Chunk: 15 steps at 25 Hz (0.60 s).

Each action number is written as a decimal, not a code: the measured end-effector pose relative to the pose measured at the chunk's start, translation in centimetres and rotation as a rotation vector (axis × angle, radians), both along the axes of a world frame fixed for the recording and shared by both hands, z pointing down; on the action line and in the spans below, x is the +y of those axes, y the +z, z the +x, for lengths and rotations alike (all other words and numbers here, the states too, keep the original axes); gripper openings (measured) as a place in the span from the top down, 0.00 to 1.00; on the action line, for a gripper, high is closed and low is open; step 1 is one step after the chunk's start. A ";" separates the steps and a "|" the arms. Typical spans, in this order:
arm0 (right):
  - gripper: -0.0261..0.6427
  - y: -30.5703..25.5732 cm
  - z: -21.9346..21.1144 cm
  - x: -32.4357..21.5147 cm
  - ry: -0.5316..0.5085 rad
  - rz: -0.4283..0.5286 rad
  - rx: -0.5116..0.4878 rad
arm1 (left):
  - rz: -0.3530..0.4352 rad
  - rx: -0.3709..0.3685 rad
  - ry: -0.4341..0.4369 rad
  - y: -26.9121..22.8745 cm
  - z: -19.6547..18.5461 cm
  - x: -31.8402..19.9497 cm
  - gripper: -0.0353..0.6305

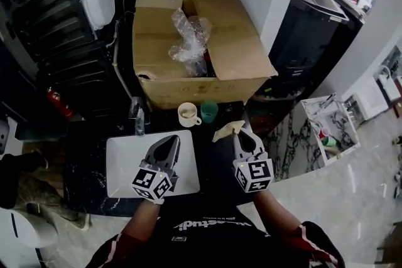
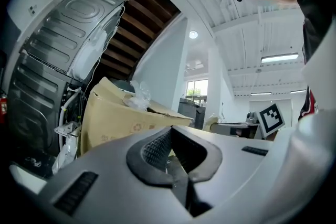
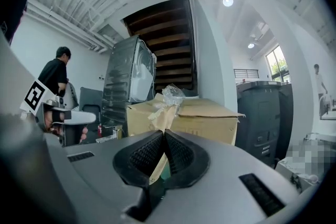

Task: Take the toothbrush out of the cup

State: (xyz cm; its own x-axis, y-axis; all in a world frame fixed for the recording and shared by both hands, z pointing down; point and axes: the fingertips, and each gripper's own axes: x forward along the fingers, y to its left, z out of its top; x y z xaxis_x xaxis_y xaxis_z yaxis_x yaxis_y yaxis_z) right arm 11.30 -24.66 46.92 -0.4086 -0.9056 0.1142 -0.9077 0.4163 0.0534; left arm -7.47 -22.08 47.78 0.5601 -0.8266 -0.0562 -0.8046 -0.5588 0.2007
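A cream mug and a teal cup stand side by side on the dark counter, in front of a cardboard box. My right gripper is to the right of the cups, nearer to me. It is shut on a pale tan, flat toothbrush that sticks out to the left, clear of both cups. In the right gripper view the tan handle sits pinched between the ribbed pads. My left gripper is shut and empty above a white tray, and its pads meet with nothing between them.
An open cardboard box with crumpled plastic wrap fills the back of the counter. The white tray lies at front left, with a small chrome fitting behind it. A black appliance stands at the left and a white rack at the right.
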 end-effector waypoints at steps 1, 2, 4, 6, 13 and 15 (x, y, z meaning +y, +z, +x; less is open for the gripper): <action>0.91 0.1 0.2 0.4 0.003 -0.004 -0.003 | 0.000 0.000 0.006 0.0 0.2 -0.2 0.92; 0.90 0.1 0.3 0.8 0.007 -0.008 -0.007 | -0.001 -0.001 0.010 0.1 0.4 -0.3 0.93; 0.91 0.3 0.7 1.5 0.018 -0.016 -0.016 | -0.002 -0.005 0.015 0.2 0.8 -0.6 0.92; 0.91 0.5 1.1 1.8 0.029 -0.023 -0.026 | -0.003 -0.015 0.018 0.4 1.1 -0.8 0.93; 0.90 1.2 1.1 2.4 0.048 -0.041 -0.045 | -0.003 -0.045 0.040 1.3 1.1 -1.5 0.92; 0.91 1.4 0.9 2.5 0.044 -0.051 -0.049 | 0.005 -0.067 0.049 1.5 1.2 -1.5 0.92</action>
